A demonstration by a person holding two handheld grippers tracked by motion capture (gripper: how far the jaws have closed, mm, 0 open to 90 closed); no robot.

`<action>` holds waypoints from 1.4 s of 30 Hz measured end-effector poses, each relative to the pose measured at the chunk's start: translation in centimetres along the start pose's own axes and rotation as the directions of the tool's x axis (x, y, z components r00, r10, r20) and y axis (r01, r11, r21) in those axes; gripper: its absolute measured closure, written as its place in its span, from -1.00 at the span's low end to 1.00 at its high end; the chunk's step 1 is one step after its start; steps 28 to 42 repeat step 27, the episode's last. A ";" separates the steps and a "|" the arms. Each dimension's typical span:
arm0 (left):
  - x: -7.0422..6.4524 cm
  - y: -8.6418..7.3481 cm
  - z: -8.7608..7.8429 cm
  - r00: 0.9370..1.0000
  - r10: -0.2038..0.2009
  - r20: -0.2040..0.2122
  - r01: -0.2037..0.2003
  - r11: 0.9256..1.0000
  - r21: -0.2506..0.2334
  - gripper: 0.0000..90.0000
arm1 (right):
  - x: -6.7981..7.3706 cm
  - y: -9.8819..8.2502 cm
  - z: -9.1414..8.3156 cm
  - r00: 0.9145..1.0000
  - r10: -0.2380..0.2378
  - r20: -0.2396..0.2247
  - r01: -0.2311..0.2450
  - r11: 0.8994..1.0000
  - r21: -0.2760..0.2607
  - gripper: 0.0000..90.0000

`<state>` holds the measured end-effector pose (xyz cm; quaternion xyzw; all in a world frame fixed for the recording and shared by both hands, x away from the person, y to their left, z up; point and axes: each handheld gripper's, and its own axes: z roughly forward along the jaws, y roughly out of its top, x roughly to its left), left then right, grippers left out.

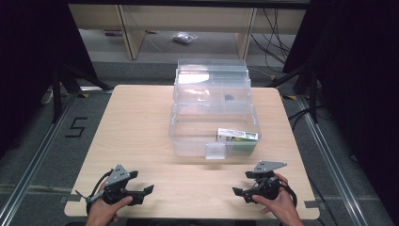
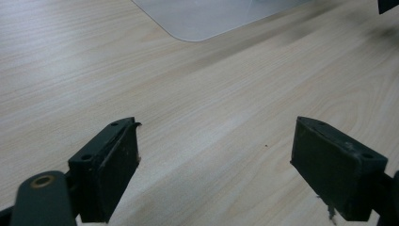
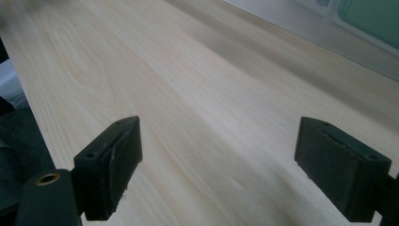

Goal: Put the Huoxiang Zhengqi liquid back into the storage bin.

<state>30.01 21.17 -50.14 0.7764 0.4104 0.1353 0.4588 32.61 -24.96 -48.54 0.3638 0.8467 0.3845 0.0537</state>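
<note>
Clear plastic storage box point(image 1: 214, 134), rectangular, lid swung open and standing behind it, placed on the far middle of the table, well apart from both grippers; its near corner shows at the top of the left gripper view point(image 2: 207, 19). Inside, at the front right of the box, a flat white-and-green carton point(image 1: 237, 136) lies on its side; a green part of it shows through the box wall in the right gripper view point(image 3: 371, 19). A small dark item point(image 1: 228, 98) shows through the raised lid; too small to identify. Left gripper point(image 1: 146, 190), black, two-jaw, with grey three-cornered plate, held in a hand low over the near left of the table, jaws spread wide with nothing between them point(image 2: 214, 165). Right gripper point(image 1: 239, 188), same build, held near the front right edge, jaws likewise wide apart over bare wood point(image 3: 219, 165). Surface: pale wood-grain table point(image 1: 141, 122) with rounded corners. Surround: grey carpeted floor point(image 1: 28, 141) with metal rails, a black figure "5" point(image 1: 76, 127) marked at left, dark curtains to both sides, light wooden shelving point(image 1: 188, 21) at the rear, a small clear bag point(image 1: 184, 37) on the floor beneath it, black cables point(image 1: 275, 37) at rear right.
</note>
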 end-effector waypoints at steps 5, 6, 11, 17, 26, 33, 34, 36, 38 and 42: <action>0.0 0.0 0.1 1.000 -0.002 -0.004 0.002 1.000 -0.007 -0.67 | 0.4 -0.3 -0.3 1.000 0.007 0.005 -0.007 1.000 0.002 -0.64; 0.0 0.0 0.1 1.000 -0.002 -0.004 0.002 1.000 -0.007 -0.67 | 0.4 -0.3 -0.3 1.000 0.007 0.005 -0.007 1.000 0.002 -0.64; 0.0 0.0 0.0 1.000 -0.002 -0.005 0.002 1.000 -0.007 -0.67 | 0.5 -0.6 -0.5 1.000 0.017 0.009 -0.017 1.000 0.008 -0.63; 0.0 0.0 0.1 1.000 -0.001 -0.005 0.001 1.000 -0.008 -0.67 | 0.6 -0.8 -0.4 1.000 0.011 -0.002 -0.011 1.000 0.000 -0.64; 0.0 0.0 0.1 1.000 -0.001 -0.005 0.001 1.000 -0.008 -0.67 | 0.5 -0.8 -0.6 1.000 0.017 0.016 -0.017 1.000 0.010 -0.63; 0.0 0.0 0.0 1.000 -0.003 -0.005 0.003 1.000 -0.006 -0.67 | 0.5 -0.8 -0.6 1.000 0.022 0.014 -0.023 1.000 0.013 -0.64; 0.0 0.0 0.0 1.000 -0.003 -0.005 0.003 1.000 -0.006 -0.67 | 0.5 -0.8 -0.6 1.000 0.022 0.014 -0.023 1.000 0.013 -0.64; 0.0 0.0 0.0 1.000 -0.003 -0.005 0.003 1.000 -0.006 -0.67 | 0.5 -0.8 -0.6 1.000 0.022 0.014 -0.023 1.000 0.013 -0.64; 0.0 0.0 0.0 1.000 -0.003 -0.005 0.003 1.000 -0.006 -0.67 | 0.5 -0.8 -0.6 1.000 0.022 0.014 -0.023 1.000 0.013 -0.64; 0.0 0.0 0.0 1.000 -0.003 -0.005 0.003 1.000 -0.006 -0.67 | 0.5 -0.8 -0.6 1.000 0.022 0.014 -0.023 1.000 0.013 -0.64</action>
